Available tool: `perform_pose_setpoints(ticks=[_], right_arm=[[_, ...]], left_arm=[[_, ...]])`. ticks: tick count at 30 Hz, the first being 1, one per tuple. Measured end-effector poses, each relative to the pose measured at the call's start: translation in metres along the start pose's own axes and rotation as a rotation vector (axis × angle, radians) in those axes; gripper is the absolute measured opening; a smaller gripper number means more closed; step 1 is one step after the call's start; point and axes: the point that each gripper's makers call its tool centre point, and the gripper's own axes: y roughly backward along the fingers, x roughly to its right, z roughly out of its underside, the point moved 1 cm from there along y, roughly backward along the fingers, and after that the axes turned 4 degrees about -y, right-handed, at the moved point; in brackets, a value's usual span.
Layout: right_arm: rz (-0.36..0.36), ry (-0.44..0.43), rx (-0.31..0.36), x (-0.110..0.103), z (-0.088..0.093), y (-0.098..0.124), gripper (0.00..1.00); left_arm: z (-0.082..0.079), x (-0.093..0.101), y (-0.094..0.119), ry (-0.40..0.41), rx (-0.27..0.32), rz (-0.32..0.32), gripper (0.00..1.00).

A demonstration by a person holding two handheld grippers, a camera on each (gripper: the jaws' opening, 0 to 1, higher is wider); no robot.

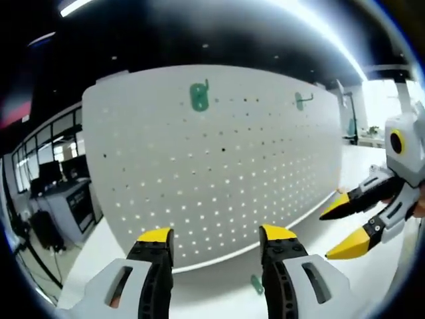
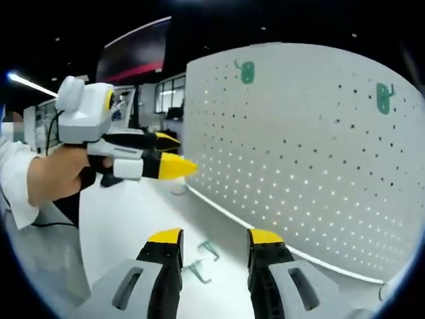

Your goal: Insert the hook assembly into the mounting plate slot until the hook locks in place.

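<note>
So here's where things stand: the big white pegboard (image 1: 212, 166) stands upright on the white table (image 1: 219, 292) and it's already got two green hooks (image 1: 199, 97) mounted up near its top edge, one toward the middle and one (image 1: 302, 101) further along. In the right gripper view they're the same pair, one at (image 2: 247, 71) and the other at (image 2: 384, 97). Whether those count as finished work or were just there from the start, the pictures can't say. What does look clear is that the hook meant for this round isn't picked up yet: a loose green hook (image 1: 257, 284) lies flat on the table just in front of the board's foot, sitting between the left gripper (image 1: 216, 234) jaws' line of sight, and the right gripper view shows loose hook pieces (image 2: 202, 260) lying on the table between its own jaws too. The left gripper has its jaws wide apart with nothing in them. The right gripper (image 2: 208, 234) is also spread and empty; from the left gripper view you can see it (image 1: 345, 228) hanging off to the side with its yellow tips parted. So basically the whole job looks to be ahead: grab a hook off the table, bring it up to a slot in the board, and push until it locks.
</note>
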Motion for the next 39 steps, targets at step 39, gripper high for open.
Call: perform_pose_setpoints(ticks=[39], right_arm=[[-0.119, 0.008, -0.215, -0.019, 0.08, -0.027, 0.19]], left_arm=[[0.005, 0.004, -0.002, -0.011, -0.025, 0.027, 0.49]])
